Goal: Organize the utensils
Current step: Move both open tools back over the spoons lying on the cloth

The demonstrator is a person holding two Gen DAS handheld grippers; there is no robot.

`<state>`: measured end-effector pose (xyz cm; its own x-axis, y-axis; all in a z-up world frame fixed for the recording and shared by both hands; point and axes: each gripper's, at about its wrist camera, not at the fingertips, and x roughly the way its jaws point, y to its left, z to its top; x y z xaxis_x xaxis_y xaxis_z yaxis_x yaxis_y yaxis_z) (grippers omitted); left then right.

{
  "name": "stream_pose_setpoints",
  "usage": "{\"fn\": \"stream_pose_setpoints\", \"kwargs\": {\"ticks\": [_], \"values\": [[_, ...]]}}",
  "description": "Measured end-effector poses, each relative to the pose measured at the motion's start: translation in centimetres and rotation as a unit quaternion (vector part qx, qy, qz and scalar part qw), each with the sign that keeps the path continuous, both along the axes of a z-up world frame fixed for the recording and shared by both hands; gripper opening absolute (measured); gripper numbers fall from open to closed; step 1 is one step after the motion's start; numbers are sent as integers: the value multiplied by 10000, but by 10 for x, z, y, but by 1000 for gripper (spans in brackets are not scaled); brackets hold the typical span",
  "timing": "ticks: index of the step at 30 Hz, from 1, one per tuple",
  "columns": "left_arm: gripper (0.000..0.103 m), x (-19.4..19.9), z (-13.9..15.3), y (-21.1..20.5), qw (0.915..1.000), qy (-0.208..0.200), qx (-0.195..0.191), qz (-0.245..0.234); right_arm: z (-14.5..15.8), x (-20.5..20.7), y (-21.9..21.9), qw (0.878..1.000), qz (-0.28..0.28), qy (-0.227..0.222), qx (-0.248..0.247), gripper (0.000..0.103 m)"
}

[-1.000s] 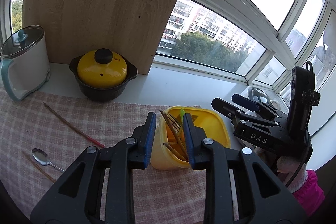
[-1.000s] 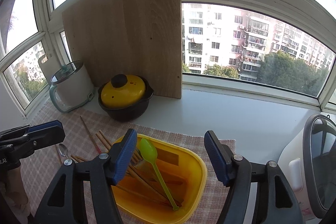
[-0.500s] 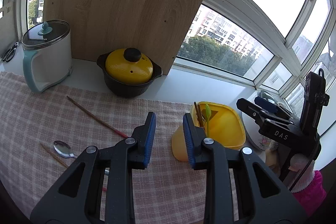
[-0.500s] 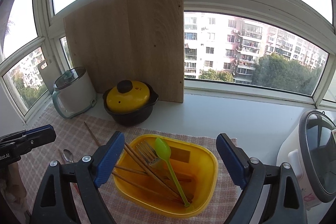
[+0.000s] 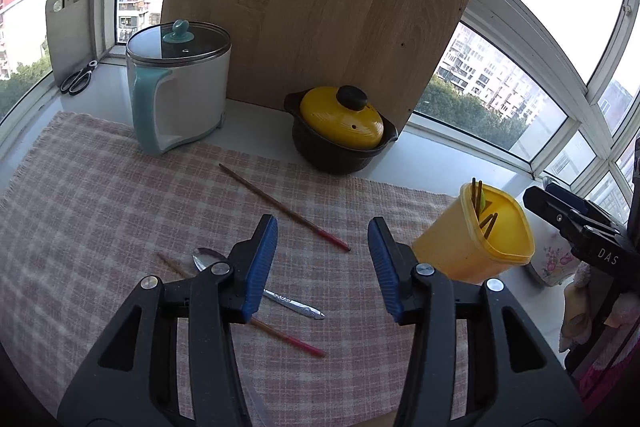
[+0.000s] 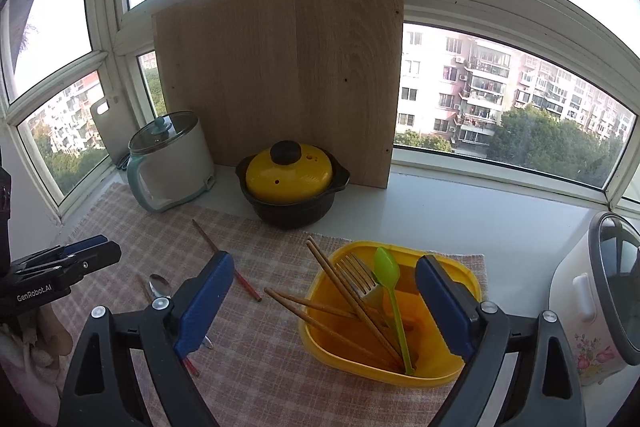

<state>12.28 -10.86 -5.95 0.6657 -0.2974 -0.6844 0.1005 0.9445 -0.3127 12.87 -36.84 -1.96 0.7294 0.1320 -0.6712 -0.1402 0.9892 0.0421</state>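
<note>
2 chopsticks (image 5: 285, 209) and a spoon (image 5: 256, 287) lie loose on the cloth (image 5: 100, 195). Left gripper (image 5: 323, 263) is opening, empty; right gripper (image 6: 320, 303) gapes over the yellow bin (image 6: 460, 375). Its left pad perhaps hides the spoon's neck, risking a snag.

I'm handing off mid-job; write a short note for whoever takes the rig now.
Left gripper: jaws opening, nothing between them, over the cloth.
Right gripper: open, empty, above the yellow tub.
Done: chopsticks, fork and green spoon sit in the tub.
Left: metal spoon and two red-tipped chopsticks on the cloth.
</note>
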Motion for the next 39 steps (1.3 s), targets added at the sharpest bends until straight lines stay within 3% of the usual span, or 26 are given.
{"fn": "stream_pose_setpoints", "kwargs": {"ticks": [11,20,25,29,34,39], "values": [[48,-20,-25,57,9979,399,220,469,1,-5,58,9985,539,-9,-38,94],[48,-30,-58,89,9931,911,-48,733,-12,0,99,9926,1202,-111,-154,94],[48,-35,-80,84,9901,1247,-294,571,-32,14,126,9833,1766,300,-324,90],[41,-40,-100,70,9864,1542,-400,414,-56,28,144,9733,2118,736,-480,83],[40,-45,-120,54,9820,1835,-241,390,-89,44,157,9585,2436,1406,-465,79],[36,-49,-129,40,9802,1925,35,458,-116,51,170,9435,2705,1808,-627,69]]}}
